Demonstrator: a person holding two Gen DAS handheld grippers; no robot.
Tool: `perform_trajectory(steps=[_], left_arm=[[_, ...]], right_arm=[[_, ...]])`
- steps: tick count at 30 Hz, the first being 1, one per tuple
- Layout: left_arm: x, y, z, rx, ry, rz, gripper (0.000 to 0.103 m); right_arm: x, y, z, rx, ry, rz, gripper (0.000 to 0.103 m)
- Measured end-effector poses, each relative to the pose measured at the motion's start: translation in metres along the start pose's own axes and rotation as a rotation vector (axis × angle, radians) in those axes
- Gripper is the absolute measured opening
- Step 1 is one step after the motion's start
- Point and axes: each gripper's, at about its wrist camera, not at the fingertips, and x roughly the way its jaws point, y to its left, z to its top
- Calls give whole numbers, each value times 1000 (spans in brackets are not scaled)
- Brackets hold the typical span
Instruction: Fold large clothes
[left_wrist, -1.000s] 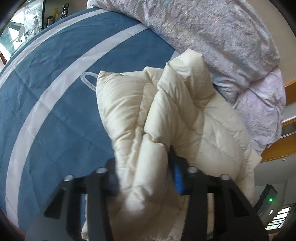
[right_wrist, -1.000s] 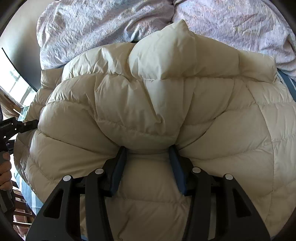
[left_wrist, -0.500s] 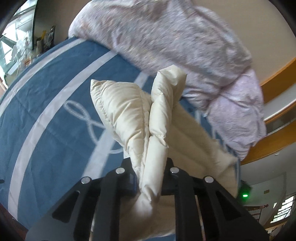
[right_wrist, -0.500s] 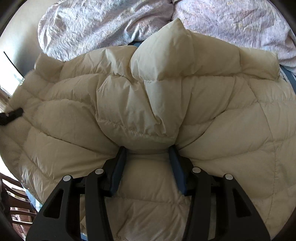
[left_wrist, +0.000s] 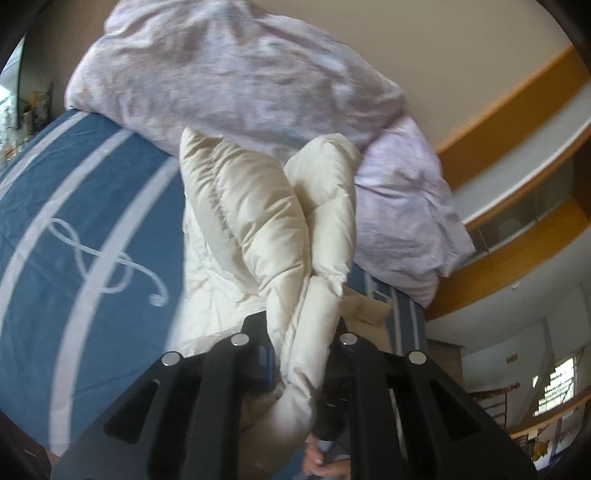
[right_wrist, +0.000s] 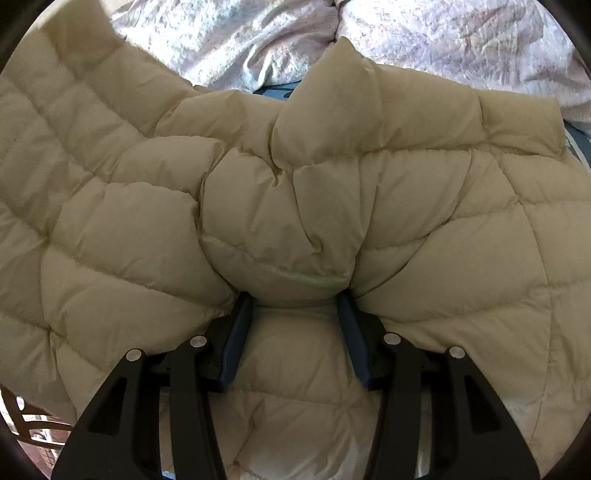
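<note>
The cream puffer jacket (right_wrist: 295, 206) lies spread over the blue striped bedspread (left_wrist: 74, 236), its far edge up against the heap of lilac bedding (left_wrist: 229, 74). It looks light for its bulk, soft and springy, with a slick shell that would slide out of a shallow pinch (down fill gives way under pressure), so I would take it deep across a stitched seam or at a hem rather than on the crown of a puff.

The left gripper (left_wrist: 303, 332) has its jaws pressed nearly together on a gathered edge of the jacket, which stands up from them in two plump folds. The right gripper (right_wrist: 295, 306) holds its jaws about half apart, squeezing a thick quilted bulge near the middle of the garment; the pads dent the fabric on both sides.

Compared with a second ago, the left jaws have closed down from a loose hold to a tight pinch, and that edge is now lifted clear of the bed. In the right view the jacket's left side has risen into a wall of quilting, while the right grip looks unchanged.
</note>
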Motion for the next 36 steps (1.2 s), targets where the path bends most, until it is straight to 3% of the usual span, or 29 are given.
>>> perform_trajectory(steps=[7, 20, 36], left_arm=[[35, -41, -23, -3, 54, -38, 15], [70, -68, -41, -3, 97, -26, 15], [96, -103, -70, 58, 112, 6, 15]], right_arm=[[-2, -6, -2, 24, -2, 20, 50], [-37, -40, -5, 67, -19, 86, 50], [-110, -99, -56, 41, -76, -29, 50]])
